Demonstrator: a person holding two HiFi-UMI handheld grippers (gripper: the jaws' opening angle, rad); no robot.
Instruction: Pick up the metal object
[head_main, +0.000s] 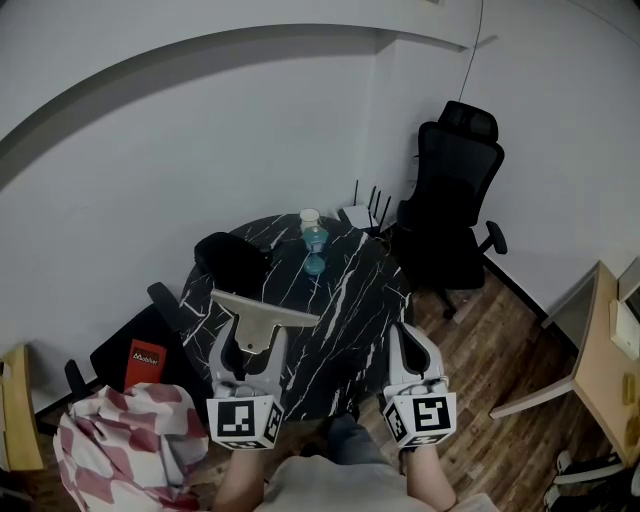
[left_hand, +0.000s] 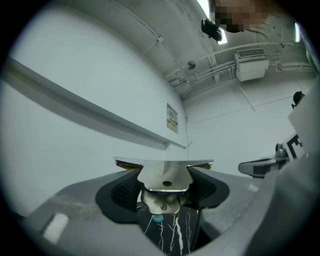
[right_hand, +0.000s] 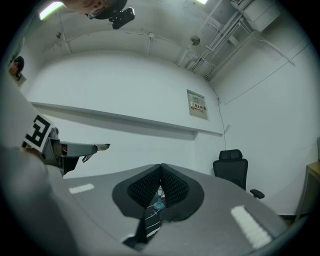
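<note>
The metal object (head_main: 262, 318) is a flat T-shaped steel piece with a wide blade on top and a hole in its stem. My left gripper (head_main: 250, 345) is shut on its stem and holds it in the air over the near left part of the round black marble table (head_main: 340, 310). In the left gripper view the metal object (left_hand: 164, 175) sits between the two black pads (left_hand: 125, 192), its blade lying across above them. My right gripper (head_main: 405, 335) hovers at the table's near right edge. Its pads (right_hand: 172, 186) meet with nothing between them.
A water bottle (head_main: 314, 245) and a cup (head_main: 309, 217) stand at the table's far side, with a black bag (head_main: 232, 260) to the left. A black office chair (head_main: 455, 200) and a router (head_main: 362, 212) stand behind. A wooden desk (head_main: 605, 370) is at right, a chequered cloth (head_main: 120, 440) at lower left.
</note>
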